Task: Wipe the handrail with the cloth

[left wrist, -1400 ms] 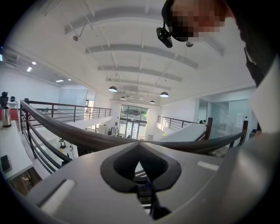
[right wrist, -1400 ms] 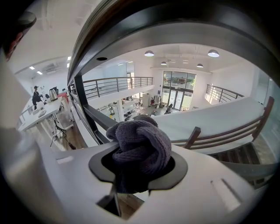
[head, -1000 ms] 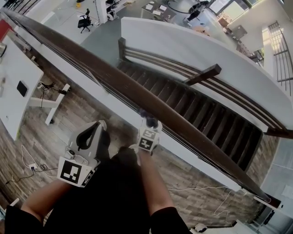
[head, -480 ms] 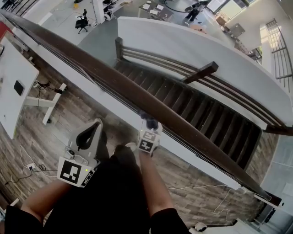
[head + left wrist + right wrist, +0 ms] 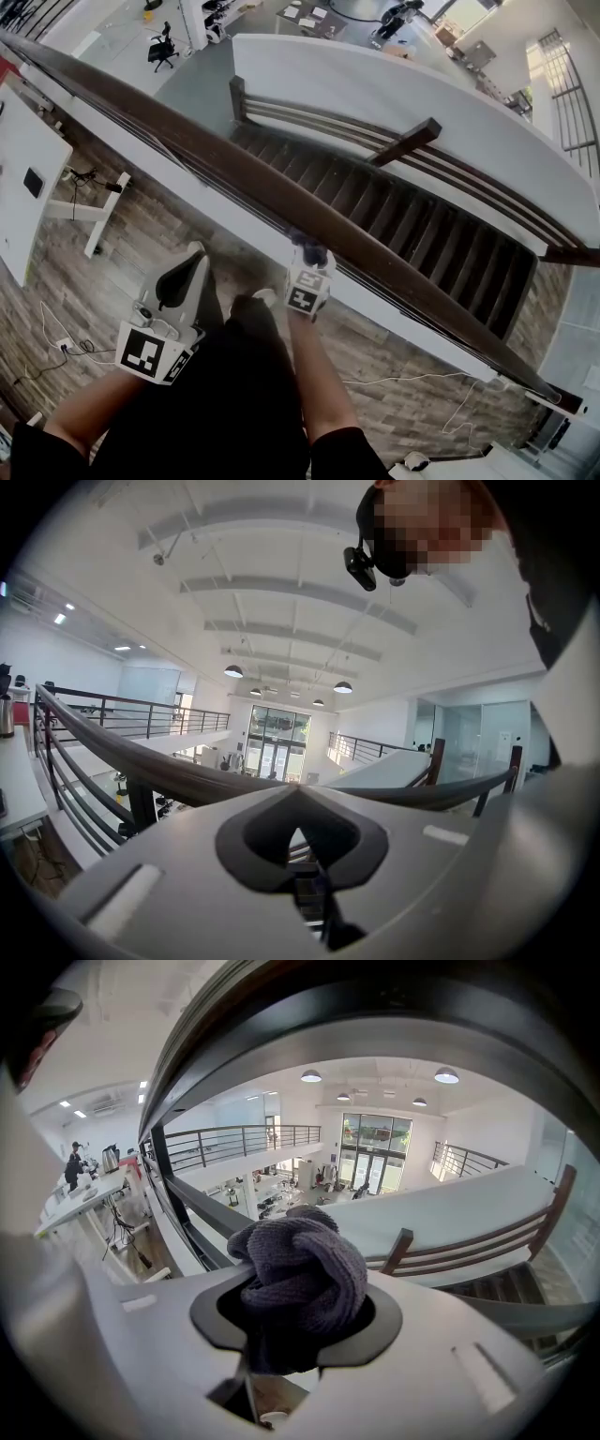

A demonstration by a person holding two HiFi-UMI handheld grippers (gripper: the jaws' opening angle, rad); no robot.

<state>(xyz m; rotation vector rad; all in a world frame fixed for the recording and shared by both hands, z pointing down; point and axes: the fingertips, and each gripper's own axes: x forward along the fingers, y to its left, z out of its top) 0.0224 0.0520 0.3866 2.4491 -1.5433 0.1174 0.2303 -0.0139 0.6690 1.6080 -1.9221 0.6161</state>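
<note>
**Balled cloth in the right gripper, at the near edge of the handrail**

The right gripper [image 5: 308,259] is clamped on a dark grey knitted cloth [image 5: 300,1274]. The cloth is wadded into a ball that bulges out past the jaw tips. In the head view the ball sits at the near edge of the dark wooden handrail [image 5: 225,161], roughly midway along the stretch in view. In the right gripper view the rail arches close over it. No view settles whether cloth and rail actually touch.

The left gripper [image 5: 190,258] hangs on the person's side of the rail, well apart from it. Its jaws are together with nothing between them.

The cloth looks soft, light and springy, so it should squash and mould to the rail's rounded top under light pressure. The rail looks rigid, fixed and smooth, so the wad should slide easily along it. Drag might still tug the wad loose. The hold is best kept deep in the bunch, with enough cloth proud of the tips that the jaws themselves stay off the wood.
</note>
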